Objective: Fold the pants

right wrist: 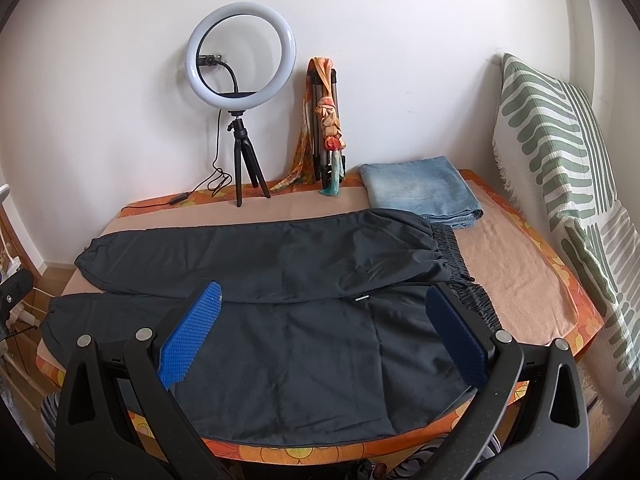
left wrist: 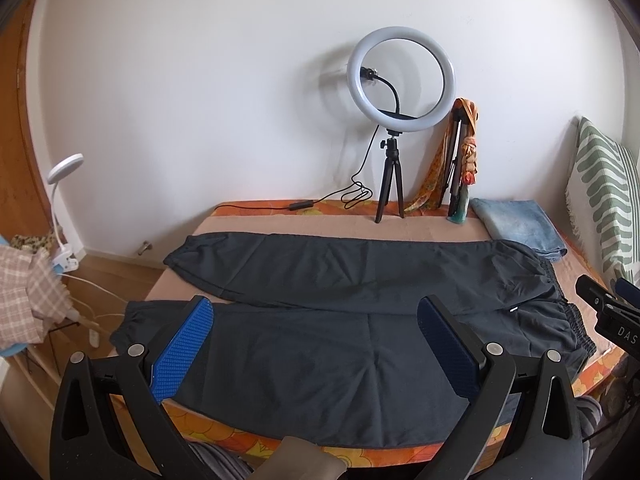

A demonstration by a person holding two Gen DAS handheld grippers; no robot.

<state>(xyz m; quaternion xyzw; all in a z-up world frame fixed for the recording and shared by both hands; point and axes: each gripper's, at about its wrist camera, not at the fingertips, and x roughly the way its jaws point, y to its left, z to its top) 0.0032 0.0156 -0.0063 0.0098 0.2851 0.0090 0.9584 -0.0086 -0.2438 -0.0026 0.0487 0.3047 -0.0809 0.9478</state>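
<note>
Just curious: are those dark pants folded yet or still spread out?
Spread out: the pants lie flat on the bed, both legs side by side, unfolded.

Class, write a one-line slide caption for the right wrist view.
Open right gripper poised above dark pants spread flat on the bed, folded jeans behind.

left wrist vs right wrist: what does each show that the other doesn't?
Only the left wrist view: a white clip lamp and plaid cloth off the table's left end, and both pant cuffs in full.

Only the right wrist view: the bare tan cover right of the waistband, and both green striped cushions in full.

Both: the dark pants spread flat and unfolded, ring light, folded jeans, and each view's own claw, left claw and right claw, open above the fabric.
</note>
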